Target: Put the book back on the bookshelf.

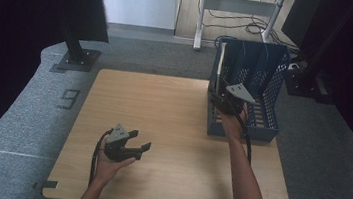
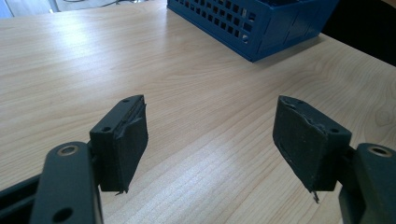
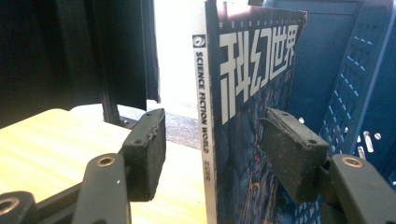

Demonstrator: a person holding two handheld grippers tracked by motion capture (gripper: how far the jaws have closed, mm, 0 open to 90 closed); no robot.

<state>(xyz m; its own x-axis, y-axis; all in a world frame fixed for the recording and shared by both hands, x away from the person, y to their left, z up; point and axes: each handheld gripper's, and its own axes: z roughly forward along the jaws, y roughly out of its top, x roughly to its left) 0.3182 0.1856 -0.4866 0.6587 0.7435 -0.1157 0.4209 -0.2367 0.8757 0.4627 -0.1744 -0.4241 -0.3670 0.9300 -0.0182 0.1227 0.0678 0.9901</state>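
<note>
I had the wooden table (image 1: 171, 129) under both hands, most of its top bare, with wide open room from the blue rack across to the near and left edges. The blue perforated rack (image 1: 266, 84) stood at the table's far right corner, its slots running away from me and its right wall close to the table's right edge. Inside the rack's leftmost slot a magazine (image 3: 247, 116) stood upright, long axis vertical, its white spine reading "SCIENCE FICTION WORLD" turned toward my right claw and its dark blue cover facing the rack's inner dividers. My right claw (image 1: 225, 101) sat at the rack's near left corner, released, its two jaws spread on either side of the magazine's spine; in the right gripper view neither pad clearly touched the magazine, the left pad standing apart from the spine over open table. My left claw (image 1: 140, 141) hovered well left of the rack, over bare wood, also released with nothing between its pads, pointing toward the rack's near corner.
</note>
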